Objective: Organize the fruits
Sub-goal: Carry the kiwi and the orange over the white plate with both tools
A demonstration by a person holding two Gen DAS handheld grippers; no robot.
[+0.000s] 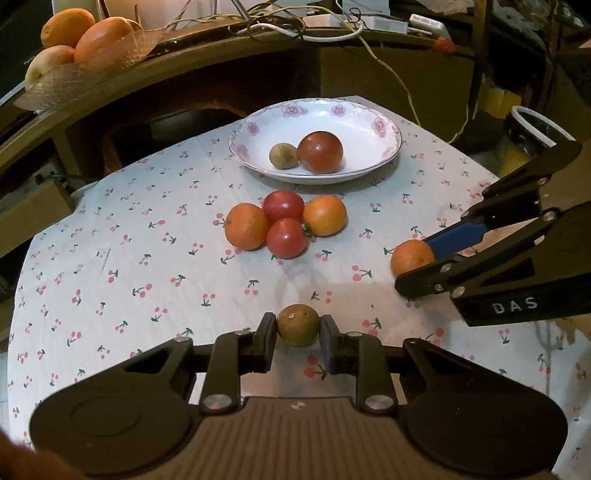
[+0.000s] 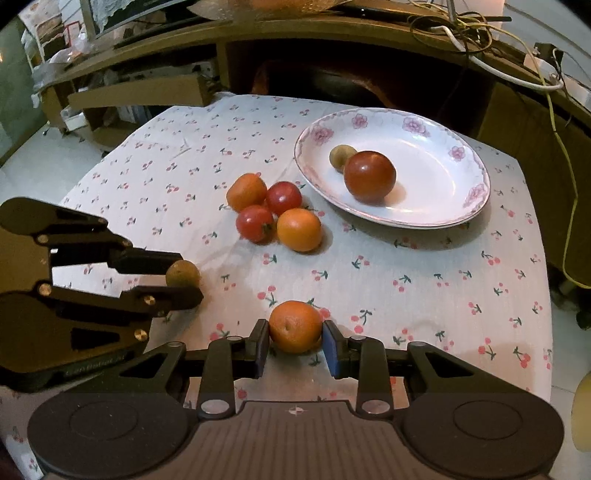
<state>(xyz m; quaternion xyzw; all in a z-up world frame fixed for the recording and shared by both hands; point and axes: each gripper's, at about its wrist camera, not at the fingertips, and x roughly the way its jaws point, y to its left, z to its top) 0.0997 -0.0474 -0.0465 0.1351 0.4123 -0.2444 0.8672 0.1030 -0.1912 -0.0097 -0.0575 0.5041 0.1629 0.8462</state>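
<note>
My left gripper (image 1: 298, 332) is shut on a small brown-green fruit (image 1: 298, 325), seen also in the right wrist view (image 2: 182, 274). My right gripper (image 2: 295, 341) is shut on an orange (image 2: 294, 326), which also shows in the left wrist view (image 1: 412, 257). A white flowered plate (image 1: 369, 122) holds a dark red tomato (image 1: 320, 152) and a small brown fruit (image 1: 283, 155). In front of the plate lies a cluster of two red tomatoes (image 1: 286, 237) and two oranges (image 1: 245, 226).
The cherry-print cloth (image 1: 129, 277) covers the table. A wooden shelf (image 1: 110, 81) behind carries a tray of oranges (image 1: 99, 37) and tangled cables (image 1: 295, 22). Cardboard boxes (image 2: 136, 96) stand past the table's far left edge.
</note>
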